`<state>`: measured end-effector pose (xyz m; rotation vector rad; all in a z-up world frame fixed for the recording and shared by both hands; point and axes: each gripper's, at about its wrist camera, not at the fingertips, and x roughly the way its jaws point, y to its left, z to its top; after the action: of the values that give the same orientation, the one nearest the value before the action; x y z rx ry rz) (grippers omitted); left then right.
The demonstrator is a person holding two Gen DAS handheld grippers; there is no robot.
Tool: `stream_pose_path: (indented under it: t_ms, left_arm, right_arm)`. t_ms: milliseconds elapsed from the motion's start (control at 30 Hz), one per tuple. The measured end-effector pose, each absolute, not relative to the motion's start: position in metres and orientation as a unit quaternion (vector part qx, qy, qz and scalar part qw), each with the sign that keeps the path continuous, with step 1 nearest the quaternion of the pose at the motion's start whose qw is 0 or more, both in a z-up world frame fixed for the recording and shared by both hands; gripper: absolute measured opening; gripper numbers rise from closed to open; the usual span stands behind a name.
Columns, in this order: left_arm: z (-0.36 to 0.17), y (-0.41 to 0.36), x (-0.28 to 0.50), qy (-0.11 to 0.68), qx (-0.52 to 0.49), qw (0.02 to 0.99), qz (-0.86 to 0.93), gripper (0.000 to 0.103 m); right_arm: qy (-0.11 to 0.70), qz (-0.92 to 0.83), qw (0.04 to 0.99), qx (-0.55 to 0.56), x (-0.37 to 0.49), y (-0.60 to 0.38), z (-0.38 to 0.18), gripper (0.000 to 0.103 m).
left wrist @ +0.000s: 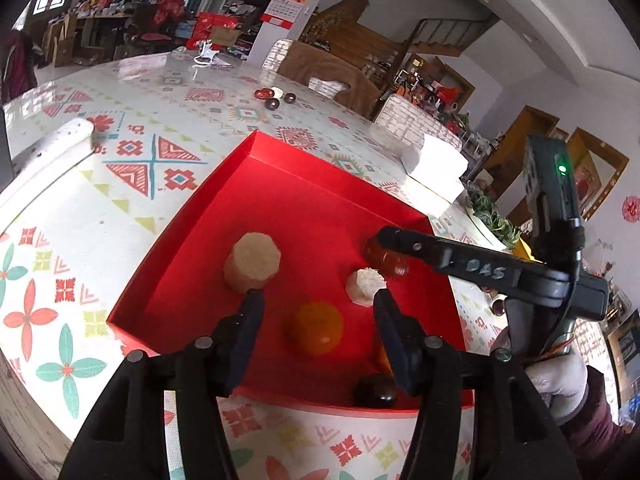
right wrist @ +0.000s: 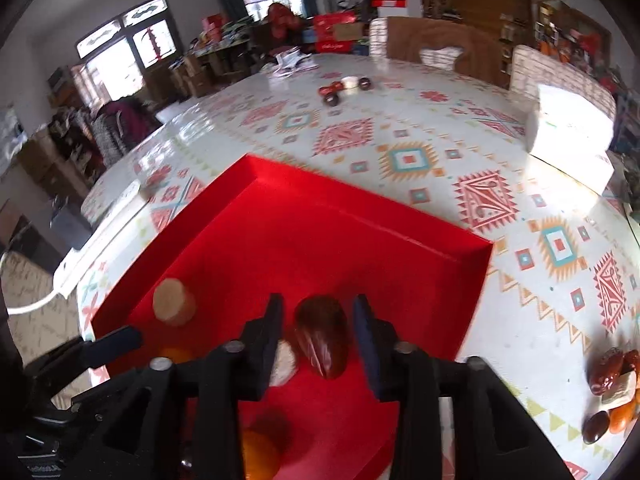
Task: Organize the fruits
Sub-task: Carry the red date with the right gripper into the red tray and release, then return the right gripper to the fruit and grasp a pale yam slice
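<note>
Blur softens the orange fruit (left wrist: 314, 328) lying on the floor of the red tray (left wrist: 280, 200) between the parted fingers of the left gripper (left wrist: 318, 304), which grip nothing. A dark fruit (left wrist: 376, 391) is half hidden behind one finger. The right gripper (right wrist: 318, 320) also stands open, a reddish-brown date (right wrist: 322, 334) between its pads but apart from both. More fruit (right wrist: 612, 388) at the tablecloth's (right wrist: 400, 128) edge is cut off.

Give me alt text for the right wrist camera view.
The right tool hangs open over a red tray, a dark red date between its fingers, untouched. A beige cylinder stands farther left in the tray.
</note>
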<state>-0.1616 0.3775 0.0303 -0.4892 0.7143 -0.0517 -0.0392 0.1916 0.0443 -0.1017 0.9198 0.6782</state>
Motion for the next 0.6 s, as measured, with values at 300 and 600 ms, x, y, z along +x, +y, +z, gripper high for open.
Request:
stream_pose_path:
  t_ms: [300, 600]
  left_arm:
    - [0.039, 0.371, -0.162, 0.338, -0.239, 0.91, -0.027, 0.061]
    - [0.052, 0.329, -0.154, 0.343, -0.198, 0.916, -0.061, 0.062]
  right_arm:
    - [0.388, 0.287, 0.875, -0.032, -0.058, 0.134, 0.073, 0.062]
    - [0.393, 0.237, 0.888, 0.021, -0.074, 0.045, 0.065, 0.065]
